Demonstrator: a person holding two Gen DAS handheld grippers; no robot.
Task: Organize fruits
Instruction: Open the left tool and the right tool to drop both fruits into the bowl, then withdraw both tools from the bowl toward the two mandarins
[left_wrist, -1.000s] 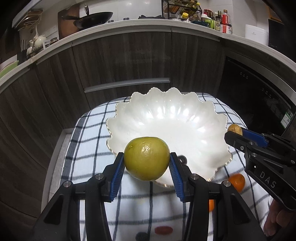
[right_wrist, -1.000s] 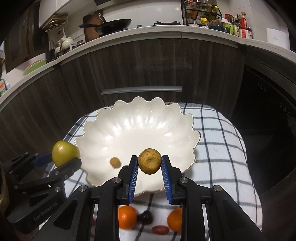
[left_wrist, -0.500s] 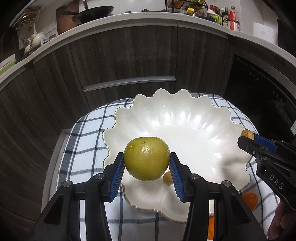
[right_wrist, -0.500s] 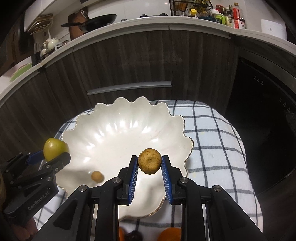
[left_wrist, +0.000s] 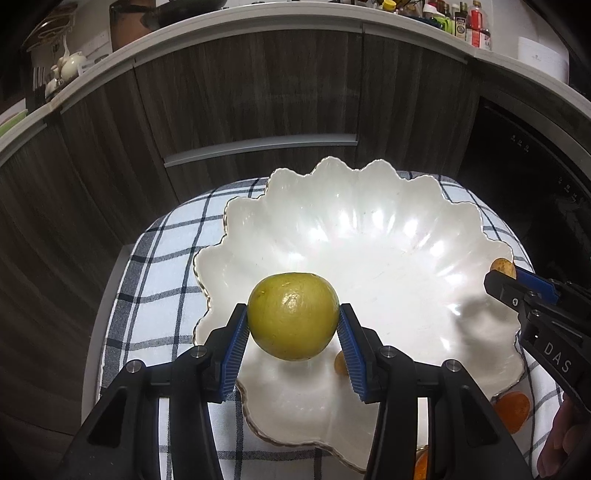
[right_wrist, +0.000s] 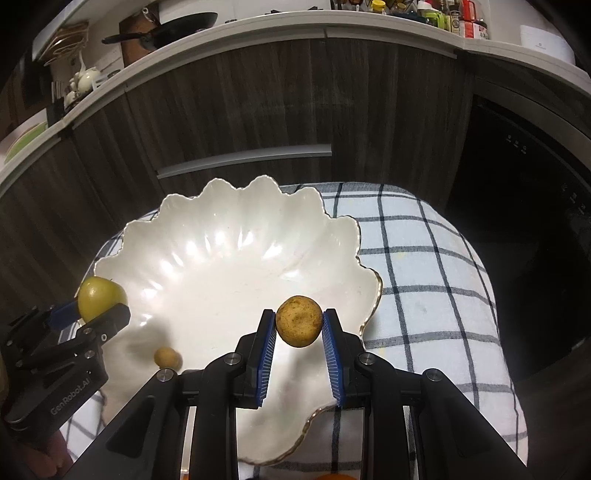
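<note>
Over the scalloped white ceramic bowl (left_wrist: 369, 236), the left gripper (left_wrist: 293, 334) held a round yellow-green fruit (left_wrist: 293, 315) between its blue fingers (left_wrist: 234, 341). The right gripper (right_wrist: 298, 334) clamped a small brownish-yellow fruit (right_wrist: 298, 321) above the bowl's right rim. A small tan round fruit (right_wrist: 167, 357) lay inside the bowl.

An orange fruit (left_wrist: 511, 410) is partly hidden behind the white bowl's (left_wrist: 369, 229) rim.

Green fruit (left_wrist: 293, 315) and brown fruit (right_wrist: 298, 321) held over white bowl (left_wrist: 369, 236).

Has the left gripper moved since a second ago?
Yes. The left gripper, shut on the green fruit, has advanced from short of the white bowl's near rim to over its inside.
</note>
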